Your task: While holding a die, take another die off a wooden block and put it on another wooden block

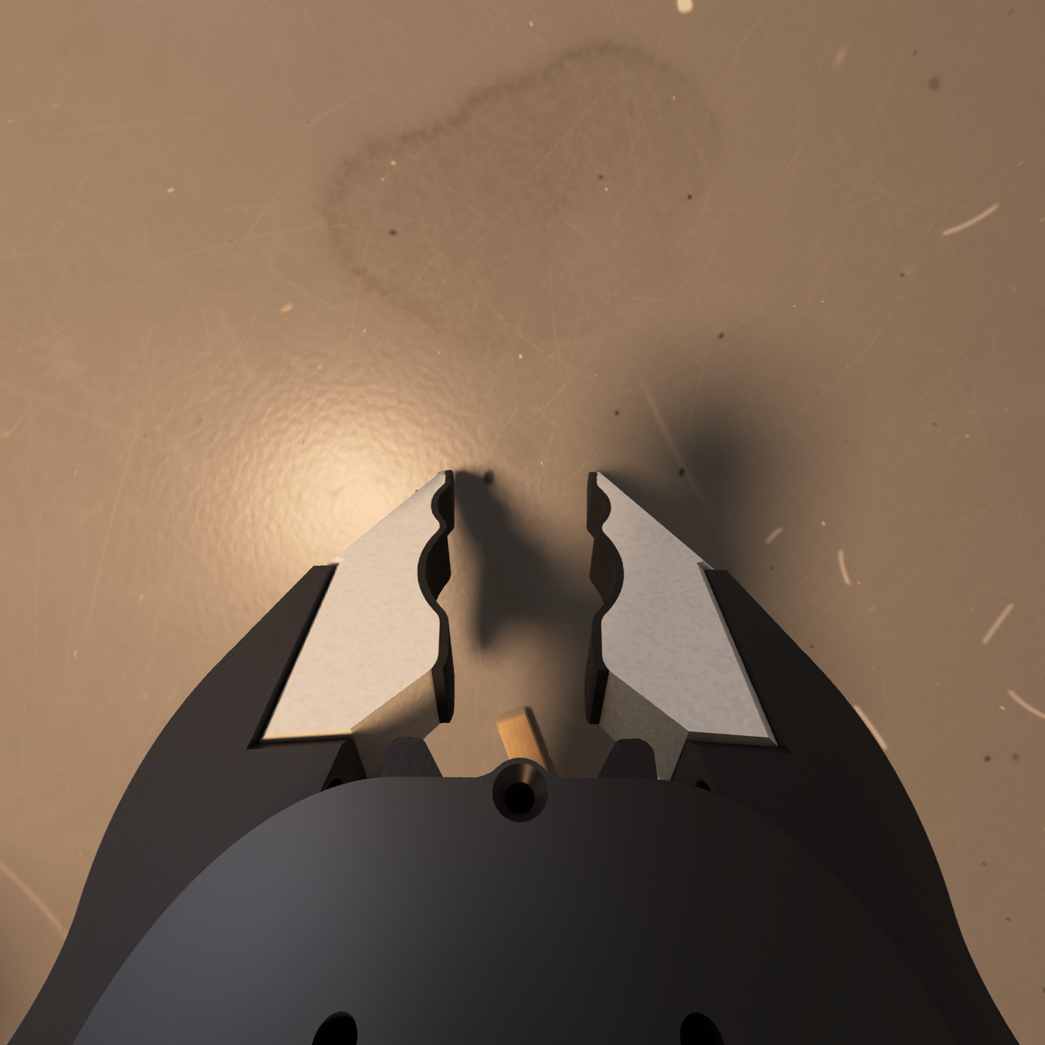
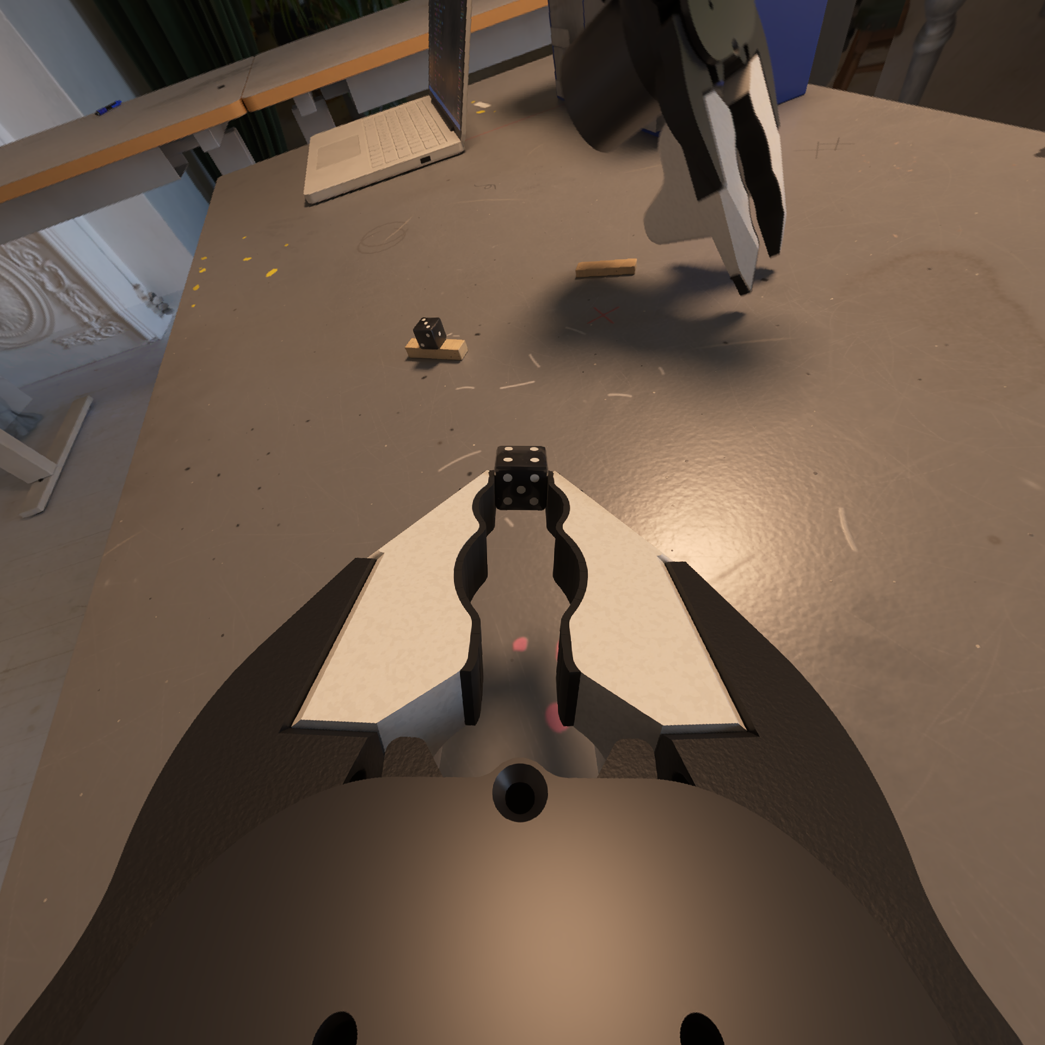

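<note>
Right wrist view looks along the right gripper [image 2: 520, 480], whose fingers are clenched on a black die with white pips [image 2: 521, 479], pinched at the very tips above the grey tabletop [image 2: 791, 509]. Farther ahead and to the left, a second black die [image 2: 430, 332] sits on a small wooden block [image 2: 436, 350]. Its long axis runs roughly across the view. Beyond that and to the right lies another wooden block [image 2: 605, 268], bare on top, also lying crosswise. The two blocks are well apart. A white laptop [image 2: 390, 147] stands open at the far edge.

The left gripper [image 2: 755, 271] hangs tips-down, just right of the bare block and above the tabletop. Its fingers are parted and hold nothing.

Left wrist view looks almost straight down at the tabletop between the parted fingers [image 1: 396, 594], with only an end of a wooden block [image 1: 523, 741] peeping out close to the gripper body.

Judging from this, the left gripper is the free one and must take the die. That die lies well off to the side from its fingers, past the bare block, so a sideways reach comes before any descent.
</note>
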Controlling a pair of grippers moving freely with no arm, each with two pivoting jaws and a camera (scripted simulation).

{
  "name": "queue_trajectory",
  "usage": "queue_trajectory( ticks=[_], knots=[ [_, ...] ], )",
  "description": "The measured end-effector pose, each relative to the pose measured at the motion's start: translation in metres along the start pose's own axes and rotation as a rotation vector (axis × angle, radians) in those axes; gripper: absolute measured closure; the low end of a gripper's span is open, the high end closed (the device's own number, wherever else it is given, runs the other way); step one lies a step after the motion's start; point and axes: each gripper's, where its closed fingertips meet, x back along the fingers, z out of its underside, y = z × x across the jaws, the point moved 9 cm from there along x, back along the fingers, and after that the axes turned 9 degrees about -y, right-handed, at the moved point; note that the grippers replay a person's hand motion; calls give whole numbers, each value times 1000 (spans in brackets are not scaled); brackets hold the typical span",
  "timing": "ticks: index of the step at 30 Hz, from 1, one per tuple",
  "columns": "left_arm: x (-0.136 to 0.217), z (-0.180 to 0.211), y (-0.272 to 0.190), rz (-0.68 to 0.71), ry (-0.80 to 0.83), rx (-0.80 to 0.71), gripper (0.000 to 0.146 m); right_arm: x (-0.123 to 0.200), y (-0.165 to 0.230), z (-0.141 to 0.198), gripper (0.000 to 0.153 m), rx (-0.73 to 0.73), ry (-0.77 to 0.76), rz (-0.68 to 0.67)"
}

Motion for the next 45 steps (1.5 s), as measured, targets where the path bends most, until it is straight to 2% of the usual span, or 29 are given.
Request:
queue_trajectory(
  ticks=[3,6,10,13,18,25,26,28,30,33,37,41,45],
  knots=[
    [28,8,-5,-46,-82,34,96,0,-1,1,136,-6,1,-6],
    [70,24,-18,-129,-179,46,96,-1,-2,3,136,-10,8,-16],
    [121,69,-52,-229,-235,116,96,-3,-3,3,136,-6,18,-29],
    [138,110,-88,-269,-226,216,96,-5,-3,2,136,1,15,-38],
    [129,148,-136,-280,-152,314,97,-9,2,1,136,18,20,-50],
    [108,153,-151,-213,-106,229,98,-8,17,5,136,48,36,-57],
    [106,153,-151,-199,-107,220,102,-8,18,7,136,49,39,-53],
    [104,152,-151,-179,-109,203,129,-6,20,8,136,48,38,-44],
    [104,149,-149,-180,-101,187,130,-4,22,9,136,45,32,-33],
    [109,138,-138,-222,-118,149,130,-2,24,8,136,43,21,-20],
    [112,111,-99,-234,-166,139,130,-2,23,8,136,42,11,-16],
    [92,92,-60,-220,-149,174,130,-1,21,8,136,53,9,-8],
    [70,90,-38,-308,-40,173,130,1,18,8,136,45,3,-6]
  ],
)
